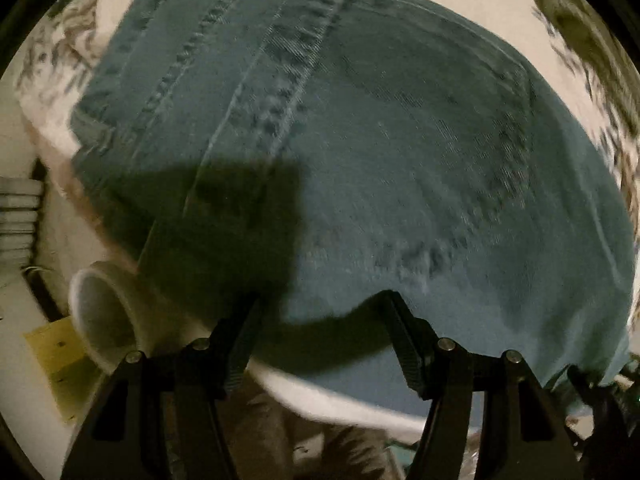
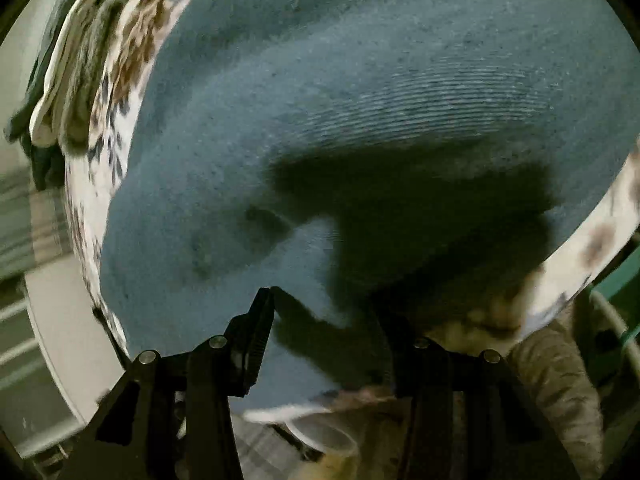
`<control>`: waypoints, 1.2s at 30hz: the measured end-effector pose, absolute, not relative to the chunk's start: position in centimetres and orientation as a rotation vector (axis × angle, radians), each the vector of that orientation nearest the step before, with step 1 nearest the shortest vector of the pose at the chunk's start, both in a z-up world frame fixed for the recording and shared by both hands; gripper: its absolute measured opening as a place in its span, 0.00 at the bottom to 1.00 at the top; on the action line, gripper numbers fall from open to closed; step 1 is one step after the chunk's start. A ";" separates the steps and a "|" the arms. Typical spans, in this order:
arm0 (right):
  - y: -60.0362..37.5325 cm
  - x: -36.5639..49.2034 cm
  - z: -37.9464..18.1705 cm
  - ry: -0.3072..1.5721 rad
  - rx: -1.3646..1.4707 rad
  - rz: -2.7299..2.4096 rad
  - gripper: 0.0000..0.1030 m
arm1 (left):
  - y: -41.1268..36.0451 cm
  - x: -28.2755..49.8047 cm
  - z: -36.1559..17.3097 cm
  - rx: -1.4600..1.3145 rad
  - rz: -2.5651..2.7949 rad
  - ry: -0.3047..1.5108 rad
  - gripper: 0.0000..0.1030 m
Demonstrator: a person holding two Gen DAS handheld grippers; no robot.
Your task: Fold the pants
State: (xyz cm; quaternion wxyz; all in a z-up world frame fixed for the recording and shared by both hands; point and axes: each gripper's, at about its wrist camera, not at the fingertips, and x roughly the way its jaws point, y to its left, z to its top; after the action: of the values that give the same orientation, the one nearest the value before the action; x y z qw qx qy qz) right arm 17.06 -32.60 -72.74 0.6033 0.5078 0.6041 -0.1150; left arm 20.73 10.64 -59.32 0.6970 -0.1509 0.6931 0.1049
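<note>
Blue-green denim pants (image 1: 360, 140) lie spread on a white cloth with a dark leaf print (image 1: 64, 40), seams and a back pocket facing up. Over their near edge hangs my left gripper (image 1: 324, 314), open and pointing down; its fingertips (image 1: 250, 320) straddle the hem without pressing it. The same pants (image 2: 360, 80) fill the right wrist view. My right gripper (image 2: 324, 312) stands open just above the cloth near its edge, and nothing is pinched between its pads. Both grippers cast dark shadows on the denim.
A white cup (image 1: 104, 312) lies on its side at the left off the table edge, beside a yellow object (image 1: 56, 360). Bunched cloths (image 2: 72, 80) sit at the covered surface's far left. A person's patterned clothing (image 2: 560, 380) is close at the lower right.
</note>
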 end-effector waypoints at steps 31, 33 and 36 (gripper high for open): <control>-30.9 12.5 -66.0 1.607 0.754 -0.243 0.51 | 12.0 19.4 -53.2 -0.222 0.173 1.521 0.38; -30.0 14.2 -64.0 1.625 0.683 -0.154 0.51 | 11.0 20.3 -51.1 -0.203 0.162 1.463 0.44; -28.2 18.2 -61.3 1.638 0.605 0.010 0.52 | 9.0 22.8 -49.1 -0.119 0.175 1.405 0.74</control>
State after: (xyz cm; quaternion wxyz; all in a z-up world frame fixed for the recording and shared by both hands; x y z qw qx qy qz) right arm 18.23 -28.21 -61.30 0.6426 0.2655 0.7187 0.0044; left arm 22.82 8.99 -49.12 0.7580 -0.0546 0.6450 0.0801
